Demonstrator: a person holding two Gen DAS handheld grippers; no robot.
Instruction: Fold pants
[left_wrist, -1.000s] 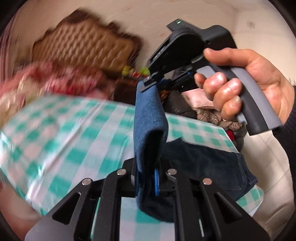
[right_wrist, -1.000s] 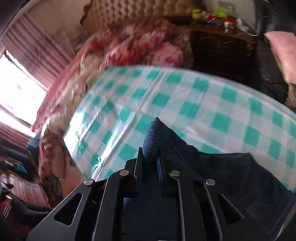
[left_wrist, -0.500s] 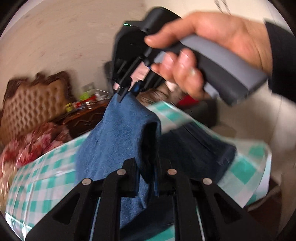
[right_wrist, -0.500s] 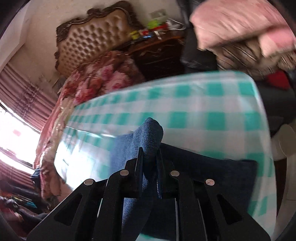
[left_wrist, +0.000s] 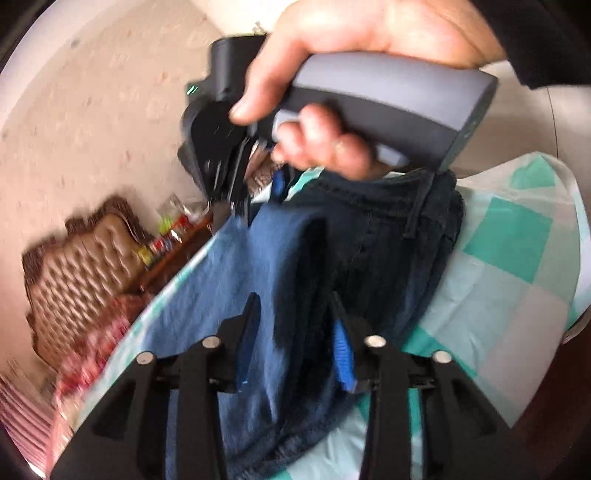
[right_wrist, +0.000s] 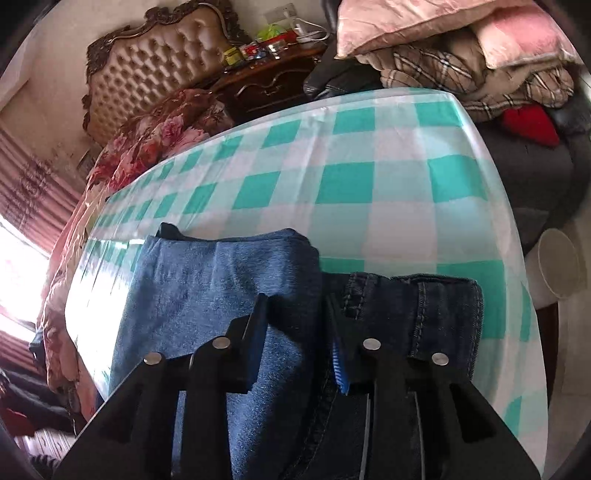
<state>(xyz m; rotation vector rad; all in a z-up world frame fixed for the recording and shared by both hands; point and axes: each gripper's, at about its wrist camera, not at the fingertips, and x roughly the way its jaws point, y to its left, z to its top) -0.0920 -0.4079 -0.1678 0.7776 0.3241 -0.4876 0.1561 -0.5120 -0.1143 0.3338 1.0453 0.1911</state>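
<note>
My view takes in the counter (right_wrist: 388, 177) first, covered by a green-and-white checked cloth (right_wrist: 343, 184), with the bed (right_wrist: 155, 129) and its tufted headboard (right_wrist: 155, 62) behind it. On the cloth lie the pants (right_wrist: 221, 288), dark blue denim, folded over so a lighter inner face shows beside the darker waistband (right_wrist: 424, 295). The fold sits near the counter's close edge, right under both tools. My left tongs (left_wrist: 291, 314) have a ridge of denim standing between the two fingers, and I read them as gripping the pants. My right tongs (right_wrist: 295, 314) also straddle a hump of denim; their jaws are opening, with the fabric between them still touching the pads. In the left view a hand (left_wrist: 332, 122) holds the right tool's grey handle above the waistband.
</note>
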